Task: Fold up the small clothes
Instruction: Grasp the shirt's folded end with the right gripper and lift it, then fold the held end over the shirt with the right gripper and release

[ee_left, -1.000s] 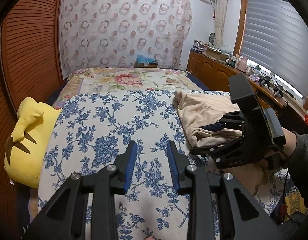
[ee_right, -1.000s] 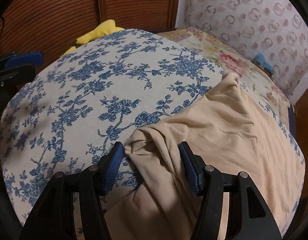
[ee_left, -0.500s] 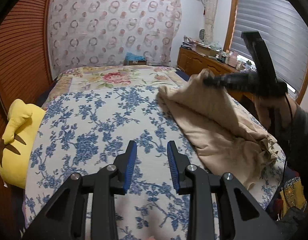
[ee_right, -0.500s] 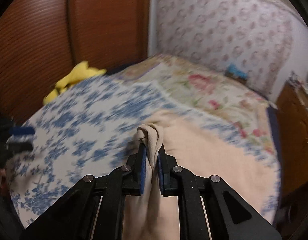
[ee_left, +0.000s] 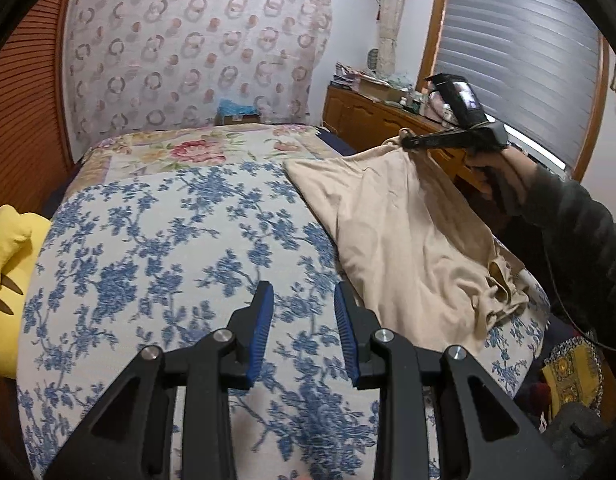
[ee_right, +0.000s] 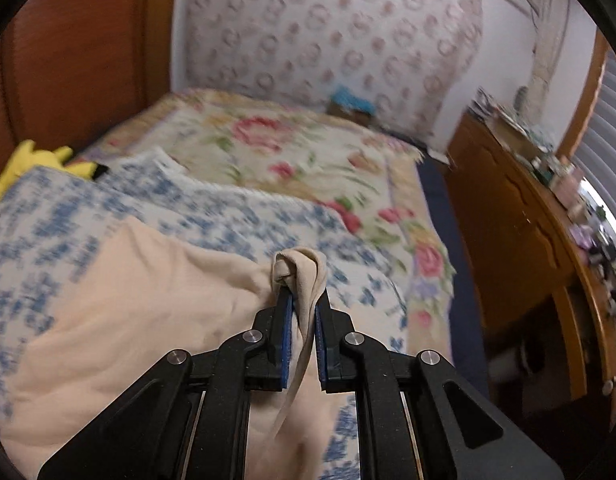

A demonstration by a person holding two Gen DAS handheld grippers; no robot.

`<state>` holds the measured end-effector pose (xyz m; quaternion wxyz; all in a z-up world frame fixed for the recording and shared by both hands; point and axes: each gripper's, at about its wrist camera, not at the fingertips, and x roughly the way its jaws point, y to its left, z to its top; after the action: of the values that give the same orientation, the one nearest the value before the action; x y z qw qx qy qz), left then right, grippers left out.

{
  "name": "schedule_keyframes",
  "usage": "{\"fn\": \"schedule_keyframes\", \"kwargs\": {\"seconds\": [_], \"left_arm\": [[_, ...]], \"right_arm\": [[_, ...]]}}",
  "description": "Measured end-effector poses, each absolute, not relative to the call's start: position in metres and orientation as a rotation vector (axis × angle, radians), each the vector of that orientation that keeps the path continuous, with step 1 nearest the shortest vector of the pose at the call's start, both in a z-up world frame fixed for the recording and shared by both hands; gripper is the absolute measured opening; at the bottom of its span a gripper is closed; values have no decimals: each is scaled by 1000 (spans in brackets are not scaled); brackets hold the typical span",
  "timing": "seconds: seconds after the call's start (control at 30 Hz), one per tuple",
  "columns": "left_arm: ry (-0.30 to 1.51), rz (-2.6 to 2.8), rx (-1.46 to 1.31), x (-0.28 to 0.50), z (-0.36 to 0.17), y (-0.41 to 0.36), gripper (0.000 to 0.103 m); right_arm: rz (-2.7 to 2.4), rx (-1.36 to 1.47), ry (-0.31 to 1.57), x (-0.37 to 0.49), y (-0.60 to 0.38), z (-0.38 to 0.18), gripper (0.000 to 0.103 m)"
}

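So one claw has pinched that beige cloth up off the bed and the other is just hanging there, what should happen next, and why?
Probably the empty left claw should reach over to the beige garment and pinch its bunched near end. The right claw holds only one corner lifted, so the rest sags crumpled on the blue floral cover; a second grip would likely let it be spread flat for folding.

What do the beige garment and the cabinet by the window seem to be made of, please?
The beige garment looks like a thin, soft, matte knit, perhaps cotton jersey: it drapes limply and bunches into fine wrinkles where the right gripper pinches it. The cabinet looks like varnished wood: warm orange-brown, slightly glossy, with raised door panels.
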<state>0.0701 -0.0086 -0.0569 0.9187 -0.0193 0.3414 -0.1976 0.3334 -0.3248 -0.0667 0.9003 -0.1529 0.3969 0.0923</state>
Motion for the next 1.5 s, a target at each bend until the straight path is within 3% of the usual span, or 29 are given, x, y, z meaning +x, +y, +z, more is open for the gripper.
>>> {"fn": "schedule_keyframes", "kwargs": {"seconds": [0.1,0.17,0.27,0.57,0.87,1.5], "left_arm": [[716,-421,-30,71,-60,-16,29],[723,-429,-26,71,-62,-20,29],[725,-440,-28,72,-63,-25,29],[731,-467,-5,70,-66,-46,29],[763,-470,19,71,-76,-62,29],[844,-511,40,60,-101,-85,29]], "right_arm": [[155,-301,844,334,-331,-79,9],[132,-317,840,330,-335,-82,29],[137,-292,834,318,-342,-77,39],[266,-262,786,221,-348,-54,39],[334,-204,765,130,-350,-69,39],[374,-147,814,84,-323,-91,50]]}}
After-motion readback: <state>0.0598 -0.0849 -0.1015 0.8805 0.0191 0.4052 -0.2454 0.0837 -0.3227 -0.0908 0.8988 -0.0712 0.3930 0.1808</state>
